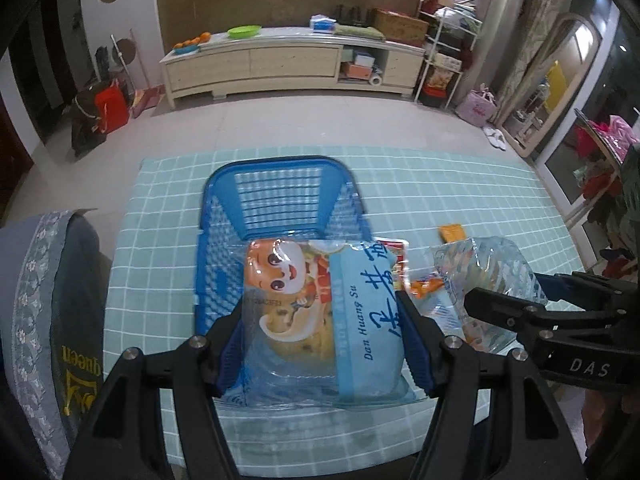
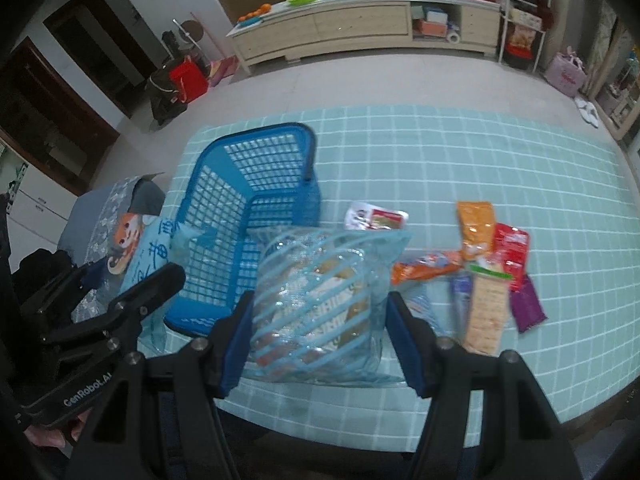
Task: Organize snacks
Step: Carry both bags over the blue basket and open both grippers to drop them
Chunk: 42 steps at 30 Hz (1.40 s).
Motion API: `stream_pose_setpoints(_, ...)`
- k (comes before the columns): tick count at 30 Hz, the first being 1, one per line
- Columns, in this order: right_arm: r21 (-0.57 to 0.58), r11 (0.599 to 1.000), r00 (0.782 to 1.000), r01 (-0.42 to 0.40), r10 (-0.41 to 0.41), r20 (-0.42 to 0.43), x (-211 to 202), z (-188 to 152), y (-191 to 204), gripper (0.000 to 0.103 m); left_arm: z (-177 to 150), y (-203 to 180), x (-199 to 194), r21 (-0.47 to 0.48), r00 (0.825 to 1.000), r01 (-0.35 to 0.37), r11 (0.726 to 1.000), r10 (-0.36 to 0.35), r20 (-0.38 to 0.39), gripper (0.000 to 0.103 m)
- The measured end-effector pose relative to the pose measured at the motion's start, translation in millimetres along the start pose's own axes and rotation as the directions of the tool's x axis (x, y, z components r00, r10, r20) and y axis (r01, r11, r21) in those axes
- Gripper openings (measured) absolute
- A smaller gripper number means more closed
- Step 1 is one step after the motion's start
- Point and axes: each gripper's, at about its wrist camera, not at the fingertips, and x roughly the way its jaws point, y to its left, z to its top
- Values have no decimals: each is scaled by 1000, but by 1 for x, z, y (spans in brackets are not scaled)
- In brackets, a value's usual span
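My left gripper [image 1: 320, 340] is shut on a light blue snack bag with a cartoon face [image 1: 320, 312] and holds it above the near end of the blue mesh basket [image 1: 280, 196]. My right gripper [image 2: 316, 332] is shut on a clear bag with blue stripes [image 2: 320, 300], just right of the basket [image 2: 248, 200]. The striped bag also shows in the left wrist view [image 1: 480, 280], and the cartoon bag in the right wrist view [image 2: 140, 256]. The part of the basket that shows holds nothing.
Several small snack packs lie on the green checked tablecloth [image 2: 480, 152] to the right: an orange pack [image 2: 474, 228], a red pack [image 2: 510, 248], a purple pack [image 2: 528, 306] and a red-white pack [image 2: 376, 216]. A grey chair back [image 1: 48, 300] stands at the left.
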Motion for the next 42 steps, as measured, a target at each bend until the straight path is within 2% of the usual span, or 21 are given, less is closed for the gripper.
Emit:
stream_pose_setpoints(9, -33, 999, 999, -32, 30, -32, 37, 37, 32, 68, 21, 38, 25, -12, 999, -31, 999, 31, -21, 64)
stream_pose_setpoints(15, -55, 998, 998, -26, 22, -66, 65, 56, 44, 68, 34, 61, 52, -60, 999, -35, 998, 33, -39, 64)
stream_pose_setpoints(19, -59, 997, 995, -41, 35, -91, 83, 63, 46, 68, 35, 75, 72, -87, 998, -7, 996, 3, -56, 64)
stream_pose_setpoints(25, -63, 995, 995, -71, 66, -79, 90, 76, 47, 68, 43, 86, 89, -105, 997, 15, 994, -22, -68, 64)
stream_pose_setpoints(29, -70, 997, 996, -44, 39, -76, 92, 81, 48, 68, 44, 87, 93, -109, 997, 25, 994, -33, -76, 64)
stream_pose_setpoints(32, -64, 997, 995, -53, 47, -88, 92, 84, 45, 68, 44, 90, 96, -111, 995, 37, 993, -46, -85, 65)
stream_pose_setpoints(34, -50, 997, 995, -53, 49, -82, 91, 89, 41, 70, 46, 88, 93, -101, 996, 38, 994, -46, -75, 65)
stream_pose_setpoints(36, -54, 998, 998, -37, 34, -57, 86, 91, 39, 86, 50, 85, 86, -81, 998, 17, 997, -22, -56, 68)
stream_pose_setpoints(37, -60, 998, 999, -33, 30, -43, 83, 91, 38, 89, 51, 84, 83, -74, 999, 13, 997, -16, -48, 70)
stream_pose_setpoints(42, -57, 998, 1000, -4, 3, -27, 70, 90, 34, 90, 49, 82, 71, -70, 999, -5, 998, 2, -42, 70)
